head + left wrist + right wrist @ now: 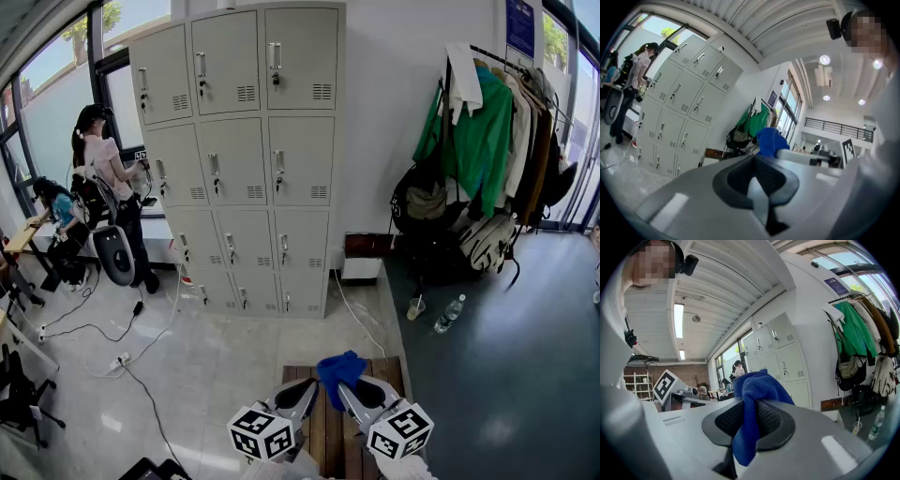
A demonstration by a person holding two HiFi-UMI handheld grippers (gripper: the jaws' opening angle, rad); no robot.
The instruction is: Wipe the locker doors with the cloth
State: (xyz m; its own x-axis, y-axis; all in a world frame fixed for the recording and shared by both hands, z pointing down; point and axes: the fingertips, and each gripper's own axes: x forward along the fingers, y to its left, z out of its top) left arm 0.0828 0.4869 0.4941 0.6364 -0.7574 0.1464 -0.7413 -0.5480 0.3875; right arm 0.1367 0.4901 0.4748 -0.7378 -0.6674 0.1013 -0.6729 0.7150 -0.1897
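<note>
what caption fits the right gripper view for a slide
Right gripper shut on the blue cloth, grey lockers ahead.

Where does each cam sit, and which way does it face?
Head view: on head, tilted down at lockers; left tongs and right tongs at bottom edge.
Left gripper view: on left tongs, facing lockers; jaws together, empty.
Right gripper view: on right tongs, facing lockers; jaws shut on blue cloth.
Shared: lockers and blue cloth in all three.

- Left gripper (302, 396): pale grey shell, tapering jaws, black mesh-textured pads (737, 180).
- Right gripper (356, 394): same grey build and black pads (771, 420).
- Left cube (263, 432) and right cube (400, 430): white, with black square markers.
- Black head camera (688, 264).
</note>
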